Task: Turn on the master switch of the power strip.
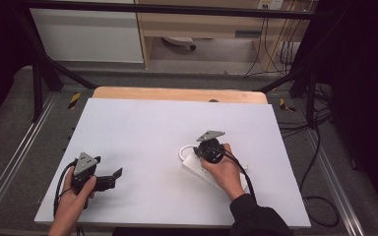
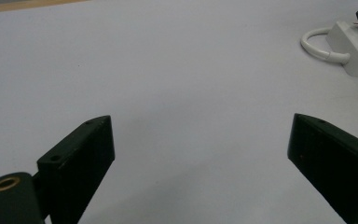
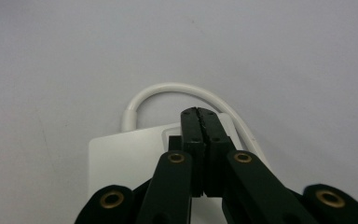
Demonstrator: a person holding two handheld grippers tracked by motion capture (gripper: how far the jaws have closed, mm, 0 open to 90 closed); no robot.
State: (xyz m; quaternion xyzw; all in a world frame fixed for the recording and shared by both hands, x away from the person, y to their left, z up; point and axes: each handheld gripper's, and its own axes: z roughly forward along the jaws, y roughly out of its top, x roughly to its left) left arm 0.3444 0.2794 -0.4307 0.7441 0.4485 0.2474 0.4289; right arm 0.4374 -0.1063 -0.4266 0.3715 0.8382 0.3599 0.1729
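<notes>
Power strip (image 1: 197,164) lies right of table (image 1: 142,128) centre, long axis running diagonally toward near right, white cord (image 3: 168,91) looping off far end. Right gripper (image 3: 200,116) directly over it, jaws pressed together, apparently gripping nothing. Left gripper (image 1: 109,178) well apart at near left, jaws spread, empty, aimed toward strip. Right hand (image 1: 224,172) far nearer.

Table: pale lavender-grey sheet (image 1: 142,132), plain and unpatterned, with a light wood strip (image 1: 177,93) along the far edge. White power strip (image 1: 197,169) with a white cord (image 3: 168,88) looped at its end, toward the right edge; both grippers, left (image 1: 109,178) and right (image 3: 199,114), black with brass-coloured pivot rings and a grey plate on top. Sleeve (image 1: 256,216) black; floor (image 1: 10,123) grey, with yellow-and-black striped markers (image 1: 74,100) near the far corners.
</notes>
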